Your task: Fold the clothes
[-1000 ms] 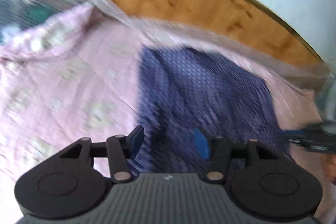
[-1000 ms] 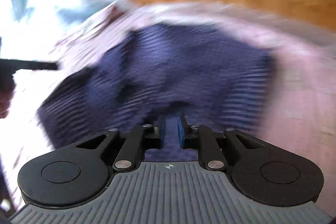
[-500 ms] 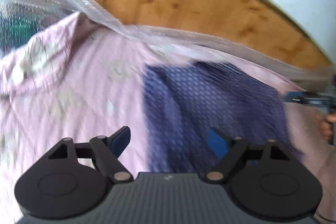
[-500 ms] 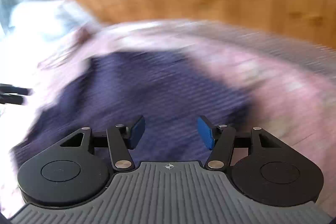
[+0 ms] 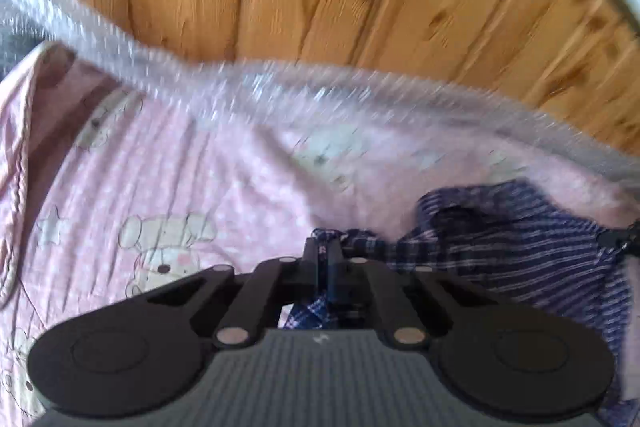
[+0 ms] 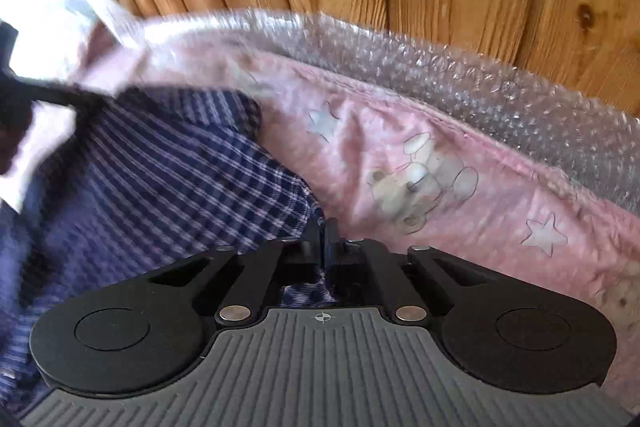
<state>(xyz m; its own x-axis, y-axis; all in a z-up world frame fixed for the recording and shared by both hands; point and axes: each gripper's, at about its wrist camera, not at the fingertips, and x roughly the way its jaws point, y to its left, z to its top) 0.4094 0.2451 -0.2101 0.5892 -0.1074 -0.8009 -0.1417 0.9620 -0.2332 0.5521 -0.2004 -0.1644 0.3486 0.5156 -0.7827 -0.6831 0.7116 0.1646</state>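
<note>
Left gripper (image 5: 325, 259) and right gripper (image 6: 323, 239) each pinch the blue checked garment (image 6: 160, 167) on a pink sheet (image 5: 200, 187); only the right view shows bubble wrap (image 6: 500, 99) sharply.

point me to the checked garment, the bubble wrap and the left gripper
checked garment (image 6: 160, 179): right wrist view, mid-fabric.
bubble wrap (image 6: 500, 99): right wrist view, strip along the wooden wall.
left gripper (image 5: 326, 259): left wrist view, between shut fingertips.

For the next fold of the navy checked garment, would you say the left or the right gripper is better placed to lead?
Neither clearly. The left gripper and right gripper are both shut on far corners of the checked garment, on the pink sheet. They would probably draw it back together.
</note>
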